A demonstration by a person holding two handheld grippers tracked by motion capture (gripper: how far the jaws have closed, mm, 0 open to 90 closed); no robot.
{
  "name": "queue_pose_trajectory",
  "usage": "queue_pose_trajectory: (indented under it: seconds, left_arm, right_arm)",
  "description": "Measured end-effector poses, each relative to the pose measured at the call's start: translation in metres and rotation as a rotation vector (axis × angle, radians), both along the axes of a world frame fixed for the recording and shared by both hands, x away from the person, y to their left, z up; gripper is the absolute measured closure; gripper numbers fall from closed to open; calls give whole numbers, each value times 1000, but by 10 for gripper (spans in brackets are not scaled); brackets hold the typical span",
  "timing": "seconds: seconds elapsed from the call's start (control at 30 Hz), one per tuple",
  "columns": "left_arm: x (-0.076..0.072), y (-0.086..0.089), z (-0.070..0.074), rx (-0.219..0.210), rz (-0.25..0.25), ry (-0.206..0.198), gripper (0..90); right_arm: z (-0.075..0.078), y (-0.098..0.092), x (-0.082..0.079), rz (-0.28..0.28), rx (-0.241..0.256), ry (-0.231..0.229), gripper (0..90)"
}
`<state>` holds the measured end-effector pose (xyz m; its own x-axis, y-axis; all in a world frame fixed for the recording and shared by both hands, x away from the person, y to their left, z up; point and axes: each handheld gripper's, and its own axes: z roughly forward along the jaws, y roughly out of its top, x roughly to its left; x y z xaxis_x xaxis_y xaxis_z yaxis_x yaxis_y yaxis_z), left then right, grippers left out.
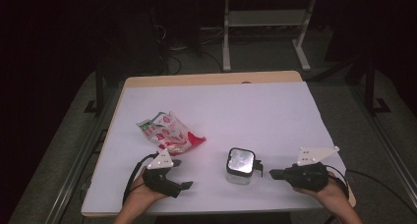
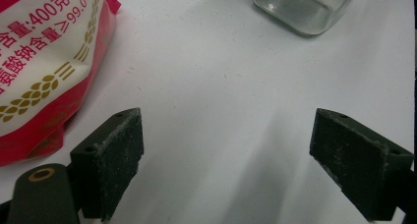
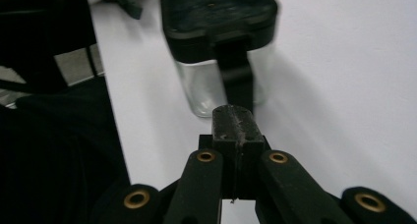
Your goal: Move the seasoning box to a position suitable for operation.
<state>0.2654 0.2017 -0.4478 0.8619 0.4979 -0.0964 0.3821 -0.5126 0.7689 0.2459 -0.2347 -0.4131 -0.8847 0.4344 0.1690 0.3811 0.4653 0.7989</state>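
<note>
A red and white printed bag (image 1: 167, 131) lies crumpled on the white table (image 1: 246, 111), left of centre. A clear glass jar (image 1: 241, 166) with a black lid stands upright near the front edge. My left gripper (image 1: 183, 174) sits just in front of the bag, open, with nothing between its jaws (image 2: 228, 160). In its own view the bag (image 2: 44, 62) is at the upper left and the jar's base (image 2: 305, 8) at the top. My right gripper (image 1: 272, 174) is shut and empty, its tip (image 3: 235, 123) pointing at the jar (image 3: 221, 81) a short way off, by the lid's black clasp (image 3: 236, 67).
Both hands rest at the table's front edge. The white cover stretches bare behind the bag and jar to the wooden back edge (image 1: 211, 79). Beyond stand a desk frame's white legs (image 1: 226, 37) and floor cables.
</note>
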Motion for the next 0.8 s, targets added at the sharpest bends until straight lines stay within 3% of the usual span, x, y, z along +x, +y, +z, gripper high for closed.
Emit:
queue_pose_trajectory:
  seconds: [0.3, 0.8]
  left_arm:
    - [1, -3, 0, 1, -17, 0, 126]
    - [1, -7, 0, -1, -32, 0, 126]
  right_arm:
    - [-6, 19, -2, 44, -11, 12, 899]
    - [-12, 24, 6, 11, -28, 15, 899]
